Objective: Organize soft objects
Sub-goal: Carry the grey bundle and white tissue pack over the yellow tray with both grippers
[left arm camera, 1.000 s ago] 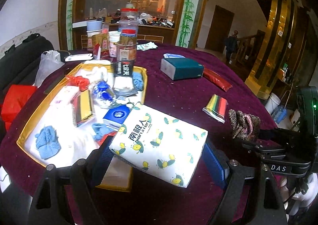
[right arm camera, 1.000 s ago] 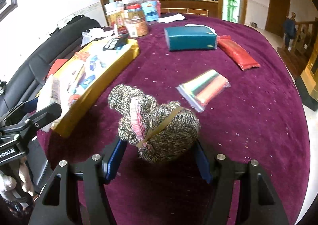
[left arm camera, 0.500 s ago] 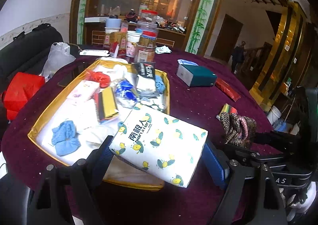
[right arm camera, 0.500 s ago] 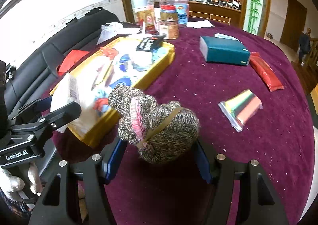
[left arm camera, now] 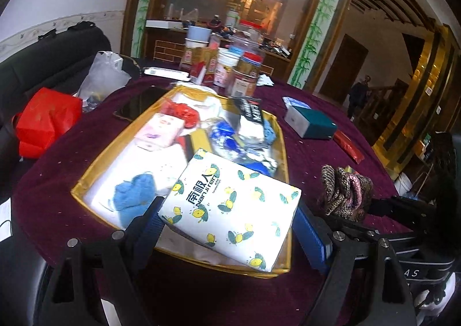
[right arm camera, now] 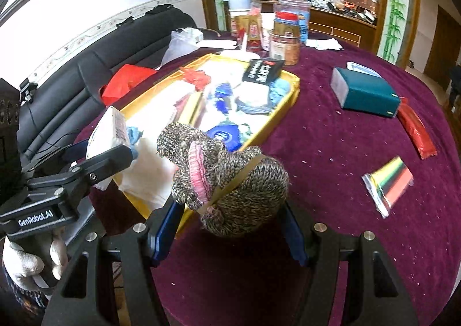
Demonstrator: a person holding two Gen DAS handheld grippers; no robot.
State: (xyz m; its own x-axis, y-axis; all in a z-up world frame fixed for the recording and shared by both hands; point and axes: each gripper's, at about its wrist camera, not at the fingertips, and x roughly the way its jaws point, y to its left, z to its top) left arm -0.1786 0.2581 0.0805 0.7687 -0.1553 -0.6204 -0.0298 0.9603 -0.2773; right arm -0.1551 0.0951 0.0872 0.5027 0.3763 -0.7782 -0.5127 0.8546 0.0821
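Grip, left: your left gripper (left arm camera: 227,222) pinches the lemon-print tissue pack (left arm camera: 230,207), held over the near end of the yellow tray (left arm camera: 283,153).
Grip, right: your right gripper (right arm camera: 230,222) clamps the knitted socks (right arm camera: 227,179) above the tray's near rim.
Risk, drop: the tilted pack could slip short of the tray.
Risk, clash: both grippers crowd one corner.
Surface: a maroon velvet table (right arm camera: 331,153), cluttered.
Room: black sofa (right arm camera: 95,66), jars (right arm camera: 288,35) behind.

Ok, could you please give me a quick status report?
Left gripper clamps tissue pack. Right gripper clamps knitted bundle. Both over crowded yellow tray.
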